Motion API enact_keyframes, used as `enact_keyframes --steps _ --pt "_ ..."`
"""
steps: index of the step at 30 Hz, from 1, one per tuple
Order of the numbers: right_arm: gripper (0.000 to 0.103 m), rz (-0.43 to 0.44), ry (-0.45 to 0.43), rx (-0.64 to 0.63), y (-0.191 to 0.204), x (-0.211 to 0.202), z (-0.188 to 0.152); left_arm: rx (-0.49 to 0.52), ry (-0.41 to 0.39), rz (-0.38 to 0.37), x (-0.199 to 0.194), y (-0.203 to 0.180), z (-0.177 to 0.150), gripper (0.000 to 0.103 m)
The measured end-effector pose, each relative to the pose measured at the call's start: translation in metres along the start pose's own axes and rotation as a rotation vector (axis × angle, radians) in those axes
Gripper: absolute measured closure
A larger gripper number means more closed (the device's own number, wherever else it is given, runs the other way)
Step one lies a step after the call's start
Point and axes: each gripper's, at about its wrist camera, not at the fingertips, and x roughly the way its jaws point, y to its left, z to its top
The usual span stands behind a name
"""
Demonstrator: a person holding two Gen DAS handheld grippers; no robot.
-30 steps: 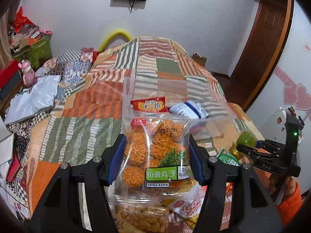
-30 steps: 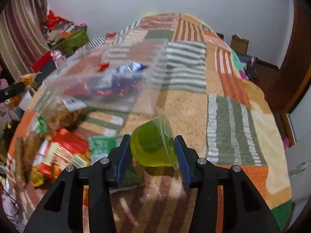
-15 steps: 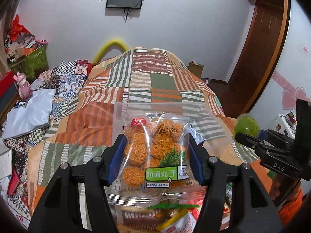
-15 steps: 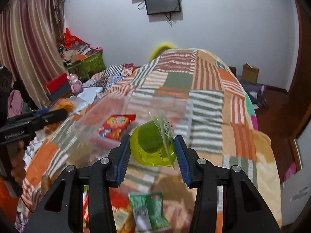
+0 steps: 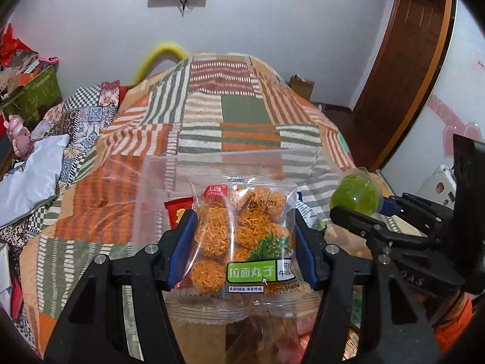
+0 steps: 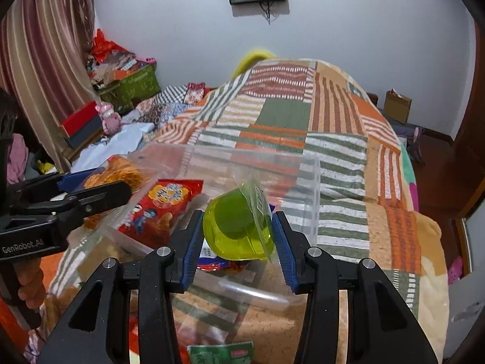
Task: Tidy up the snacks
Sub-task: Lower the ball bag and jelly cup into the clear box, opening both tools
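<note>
My left gripper (image 5: 242, 242) is shut on a clear bag of orange noodle balls (image 5: 242, 236) and holds it above the near edge of a clear plastic bin (image 5: 230, 160) on the bed. My right gripper (image 6: 238, 236) is shut on a green jelly cup (image 6: 238, 227) and holds it over the same bin (image 6: 312, 200). A red snack packet (image 6: 163, 203) lies inside the bin. The jelly cup (image 5: 354, 194) and the right gripper show at the right of the left wrist view. The left gripper with its bag (image 6: 121, 176) shows at the left of the right wrist view.
The bin stands on a patchwork striped bedspread (image 5: 236, 112). More snack packets lie on the bed in front of the bin, among them a green one (image 6: 221, 353). Clutter and boxes (image 6: 127, 82) stand at the left wall. A wooden door (image 5: 403, 69) is at the right.
Both grippers have risen and moved forward to the bin, each keeping its load. The jelly cup now hangs over the bin instead of over the loose packets.
</note>
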Motion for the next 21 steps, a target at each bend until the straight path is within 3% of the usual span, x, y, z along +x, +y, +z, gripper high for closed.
enact_keyframes --steps 13,21 --pt "0.06 0.004 0.066 -0.02 0.004 0.016 -0.01 0.021 0.114 0.025 0.047 -0.006 -0.001 0.043" --pt "0.054 -0.009 0.057 -0.014 0.004 0.006 -0.01 0.058 0.119 0.03 0.04 -0.016 -0.005 0.042"
